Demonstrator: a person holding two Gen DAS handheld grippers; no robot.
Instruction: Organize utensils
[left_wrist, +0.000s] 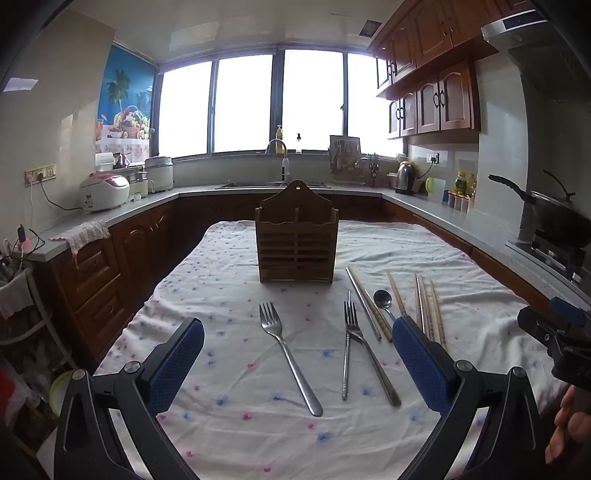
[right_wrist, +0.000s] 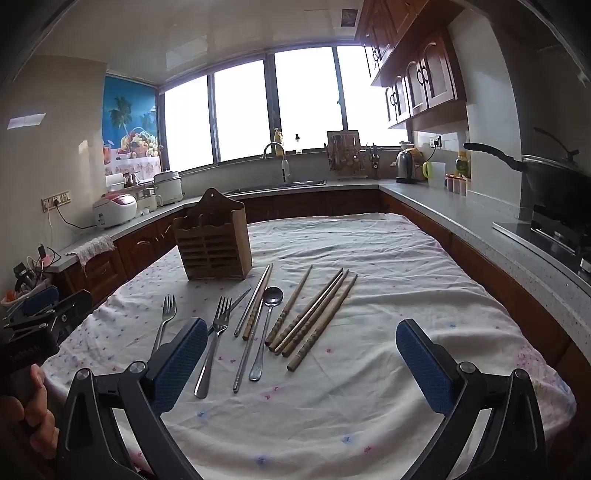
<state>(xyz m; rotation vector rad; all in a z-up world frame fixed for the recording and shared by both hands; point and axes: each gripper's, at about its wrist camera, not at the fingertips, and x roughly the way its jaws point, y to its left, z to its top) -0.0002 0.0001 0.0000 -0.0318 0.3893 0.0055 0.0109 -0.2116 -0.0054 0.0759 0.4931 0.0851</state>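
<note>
A slatted wooden utensil holder (left_wrist: 296, 243) (right_wrist: 214, 243) stands upright near the far end of the cloth-covered table (left_wrist: 229, 435) (right_wrist: 388, 258). In front of it lie two forks (left_wrist: 286, 354) (right_wrist: 214, 343), a spoon (left_wrist: 383, 300) (right_wrist: 266, 325), metal chopsticks (left_wrist: 364, 302) (right_wrist: 246, 347) and several wooden chopsticks (left_wrist: 430, 314) (right_wrist: 314, 317). My left gripper (left_wrist: 297, 334) hovers open above the forks, nothing between its blue pads. My right gripper (right_wrist: 301, 336) is open too, low over the near ends of the chopsticks, touching none.
Kitchen counters (left_wrist: 122, 218) (right_wrist: 480, 221) wrap around the table, with rice cookers (left_wrist: 105, 190) at left, a sink (right_wrist: 280, 182) under the window and a wok on the stove (right_wrist: 554, 181) at right. A hand (left_wrist: 570, 424) holds the other gripper at each view's edge.
</note>
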